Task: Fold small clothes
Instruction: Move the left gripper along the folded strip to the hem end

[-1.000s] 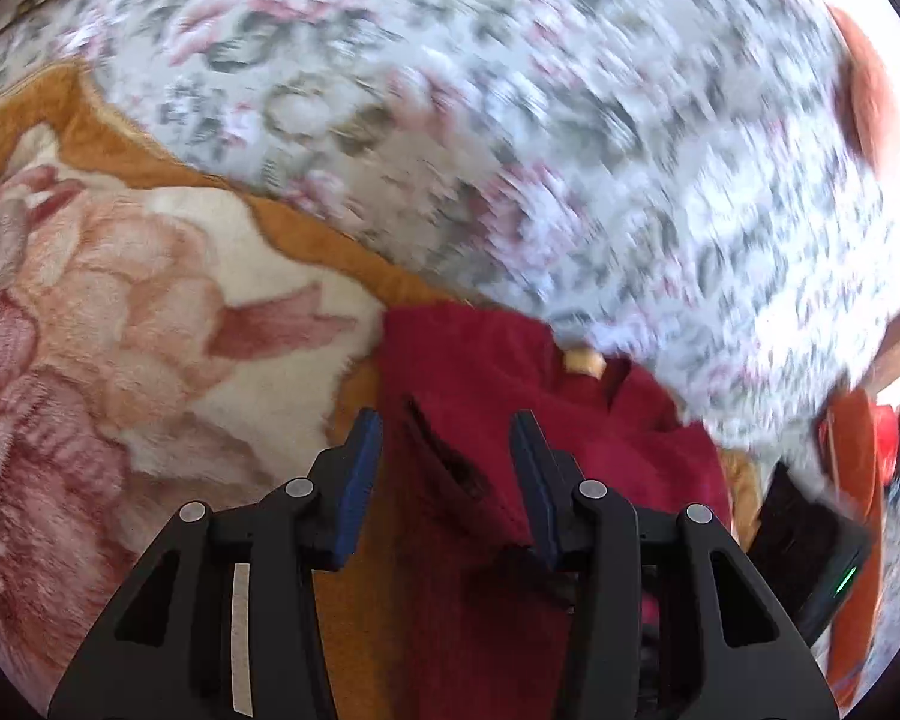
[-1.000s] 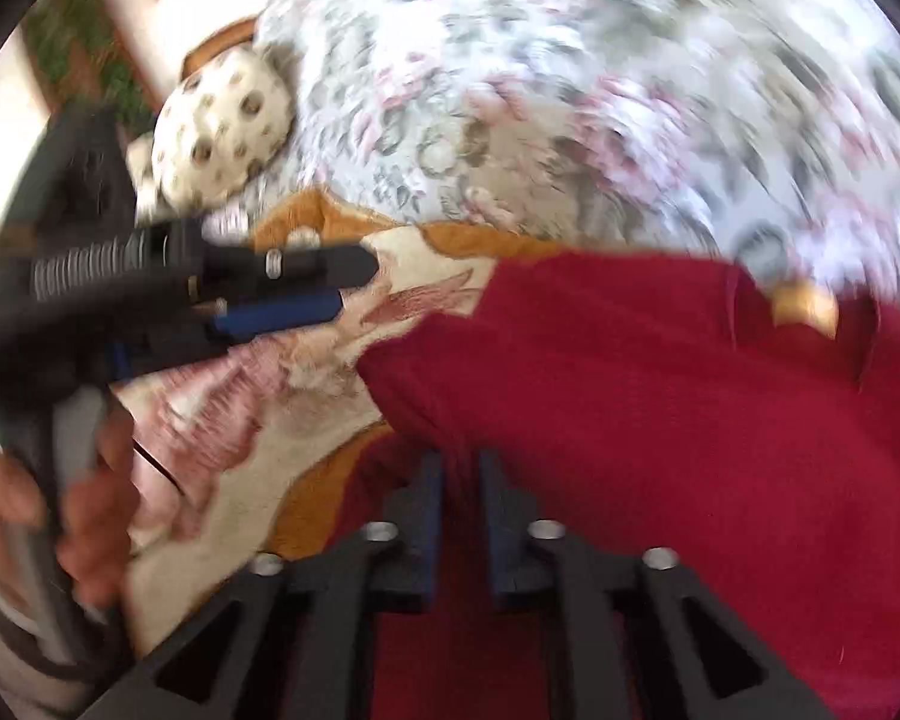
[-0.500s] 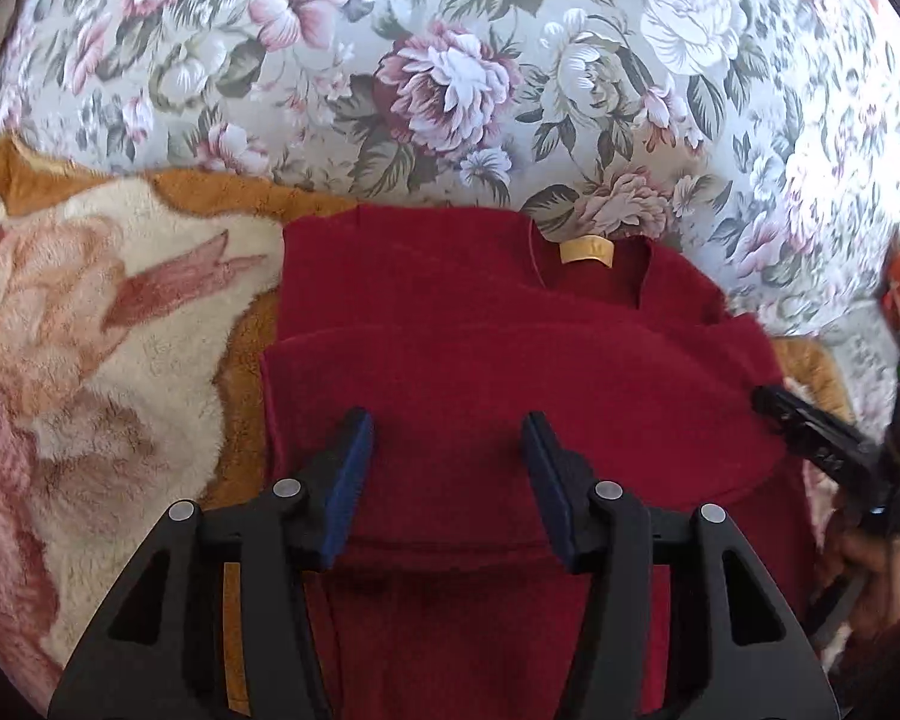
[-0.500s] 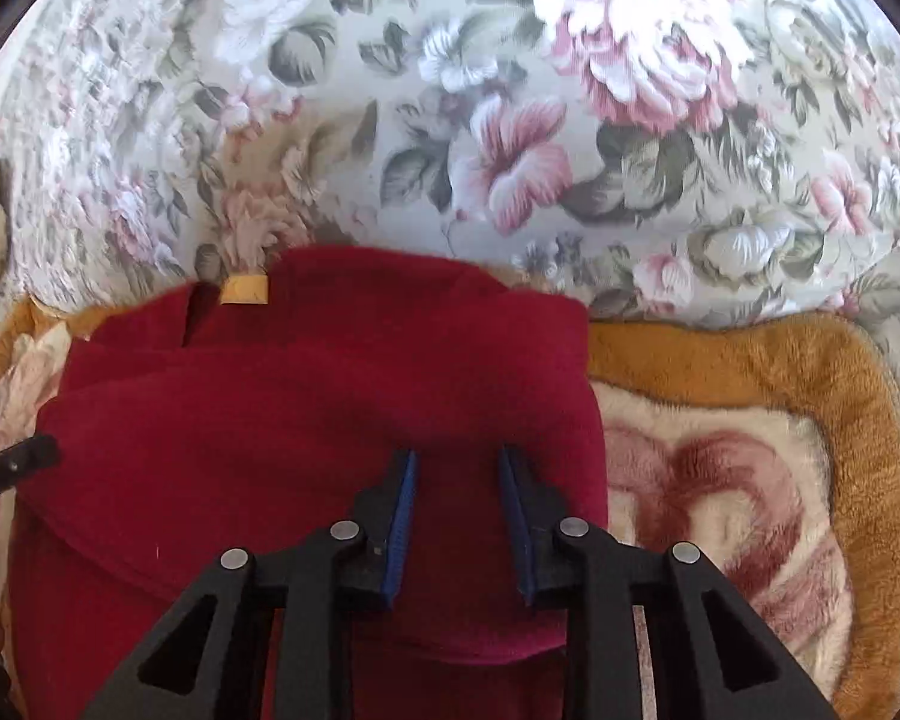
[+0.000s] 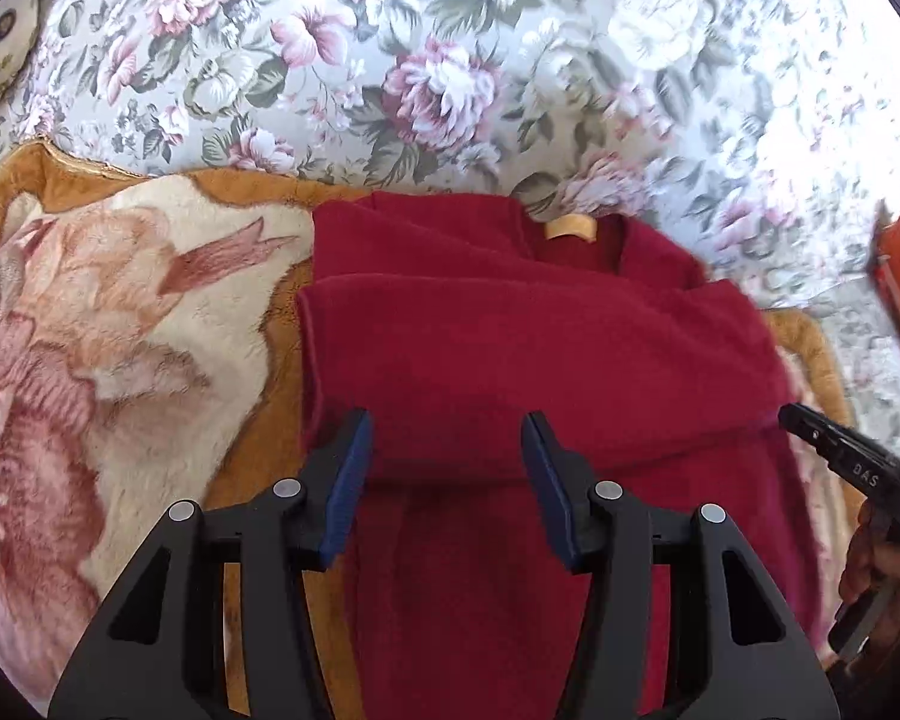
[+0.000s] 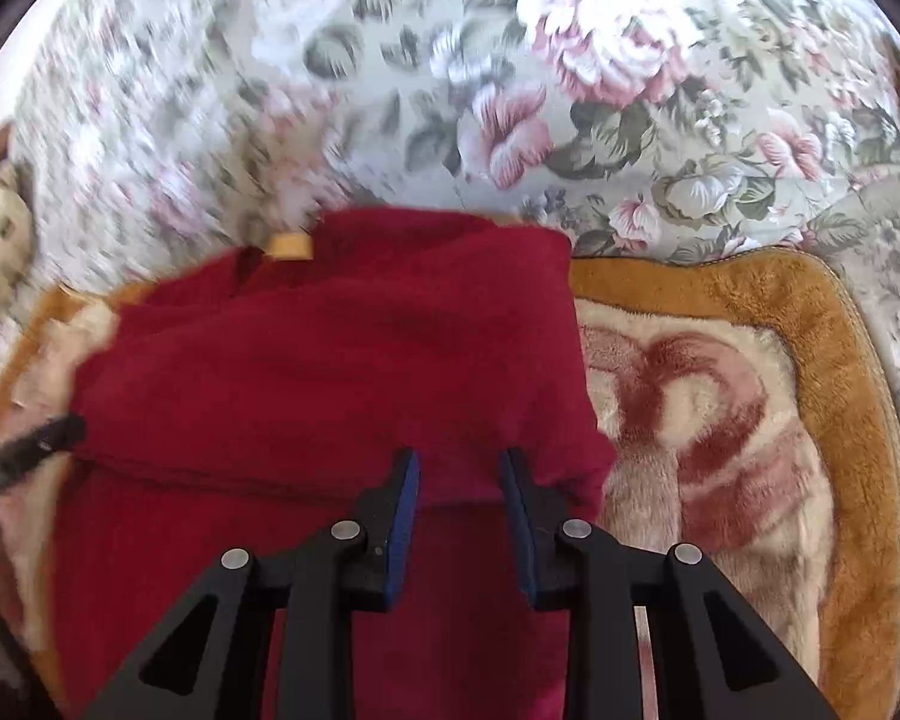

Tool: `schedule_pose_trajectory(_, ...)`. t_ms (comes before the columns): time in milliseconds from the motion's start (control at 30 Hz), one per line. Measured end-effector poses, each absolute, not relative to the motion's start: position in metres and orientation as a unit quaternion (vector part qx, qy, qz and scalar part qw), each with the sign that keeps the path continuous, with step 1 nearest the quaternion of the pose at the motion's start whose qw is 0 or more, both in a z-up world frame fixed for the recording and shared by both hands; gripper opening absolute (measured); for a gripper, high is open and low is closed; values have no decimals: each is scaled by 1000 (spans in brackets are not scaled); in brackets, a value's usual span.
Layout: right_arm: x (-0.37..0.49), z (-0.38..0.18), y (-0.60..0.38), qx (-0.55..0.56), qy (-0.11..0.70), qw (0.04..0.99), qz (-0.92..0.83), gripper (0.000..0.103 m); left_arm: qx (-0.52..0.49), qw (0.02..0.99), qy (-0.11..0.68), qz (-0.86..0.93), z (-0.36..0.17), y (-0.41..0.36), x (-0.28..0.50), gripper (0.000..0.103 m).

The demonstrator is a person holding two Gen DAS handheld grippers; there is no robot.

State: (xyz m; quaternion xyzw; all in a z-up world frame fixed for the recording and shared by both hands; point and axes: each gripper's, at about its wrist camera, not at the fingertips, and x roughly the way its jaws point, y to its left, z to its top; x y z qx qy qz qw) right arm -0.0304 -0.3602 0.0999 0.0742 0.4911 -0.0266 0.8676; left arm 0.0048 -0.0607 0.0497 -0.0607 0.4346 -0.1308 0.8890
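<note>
Red garment [image 5: 510, 360] lies folded on plush blanket [image 5: 120, 330], tan neck label [image 5: 570, 228] at 12 o'clock, floral bedcover [image 5: 450, 60] beyond. Left gripper [image 5: 447, 468] at garment's fold edge, fingers spread, pinching nothing. Right gripper [image 6: 456, 501] at 5 o'clock corner, fingers parted, fold edge between them.

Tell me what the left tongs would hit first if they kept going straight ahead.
Probably the red garment: its folded-over edge lies right between the open left tongs, on the plush blanket. Depth is hard to judge here.
</note>
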Motion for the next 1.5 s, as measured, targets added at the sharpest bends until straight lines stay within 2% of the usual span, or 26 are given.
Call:
schedule_pose_trajectory(167, -83, 134, -365, 113, 485, 867, -7, 28, -48, 887, 444, -116, 56, -52, -29, 51)
schedule_pose_trajectory(433, -166, 132, -351, 97, 512, 854, -1, 31, -37, 888, 447, -99, 54, -44, -89, 51)
schedule_pose_trajectory(500, -182, 130, -351, 110, 511, 852, 1, 36, -33, 887, 450, -100, 54, -45, -101, 56)
schedule_pose_trajectory(533, -193, 129, -353, 121, 512, 850, 2, 39, -33, 886, 450, -102, 54, -44, -106, 64)
schedule_pose_trajectory(567, -198, 127, -354, 126, 515, 848, 1, 40, -35, 887, 449, -104, 54, -44, -112, 67)
schedule_pose_trajectory(967, -254, 118, -372, 145, 544, 827, -19, 44, -59, 854, 492, -160, 39, -45, -162, 67)
schedule_pose_trajectory(1367, -273, 112, -377, 148, 570, 808, 1, 44, -72, 815, 544, -185, 13, -40, -204, 67)
schedule_pose_trajectory(1500, -277, 106, -377, 183, 567, 803, 26, 44, -103, 793, 572, -181, -2, -31, -208, 67)
